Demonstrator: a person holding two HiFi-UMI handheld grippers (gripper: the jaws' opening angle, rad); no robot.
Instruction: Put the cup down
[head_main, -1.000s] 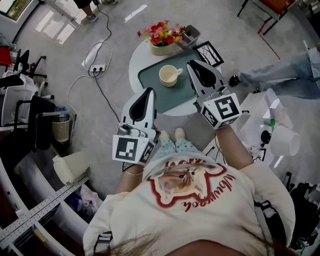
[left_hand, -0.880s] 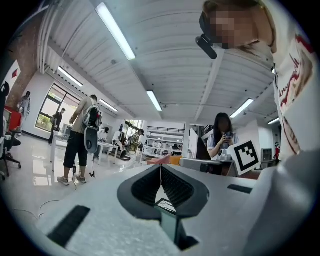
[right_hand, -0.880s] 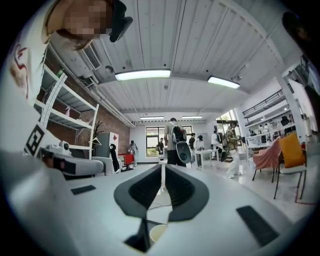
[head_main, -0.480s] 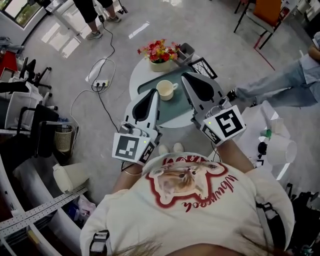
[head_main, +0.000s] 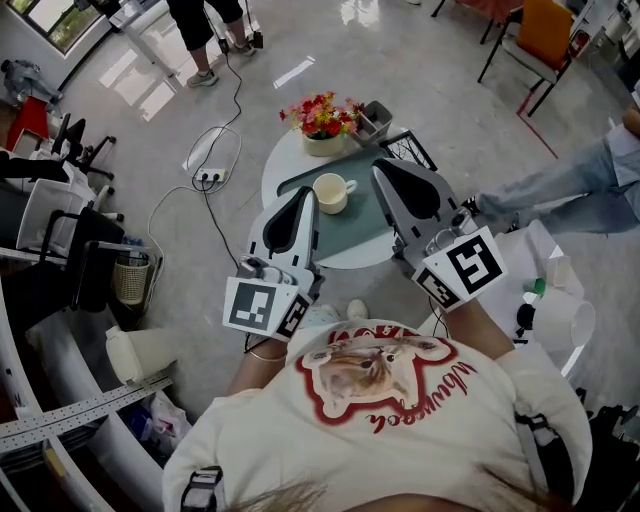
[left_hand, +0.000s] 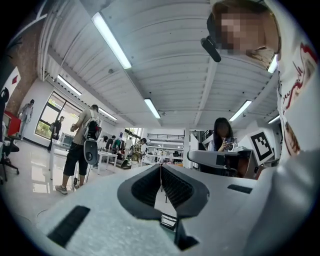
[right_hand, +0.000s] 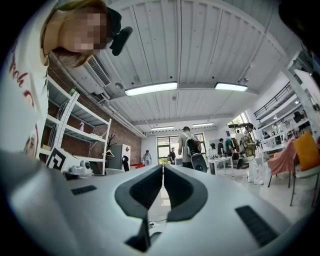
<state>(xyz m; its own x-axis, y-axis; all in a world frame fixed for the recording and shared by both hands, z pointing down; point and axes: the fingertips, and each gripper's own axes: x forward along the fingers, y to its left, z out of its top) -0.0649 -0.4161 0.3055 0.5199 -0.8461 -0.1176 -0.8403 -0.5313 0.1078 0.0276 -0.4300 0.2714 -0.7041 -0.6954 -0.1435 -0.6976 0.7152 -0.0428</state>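
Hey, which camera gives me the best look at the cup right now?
The head view: the cup stands upright on the green tray, in plain sight with nothing covering it. The left gripper view and the right gripper view point up at the ceiling and the room, and show no cup at all.

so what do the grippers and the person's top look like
Both the left gripper and the right gripper have pale grey tapering shells with black ribbed pads inside the jaws. Each carries a cube with black-and-white square markers at the back. The person wears a cream sweatshirt with a red-outlined animal picture and red lettering.
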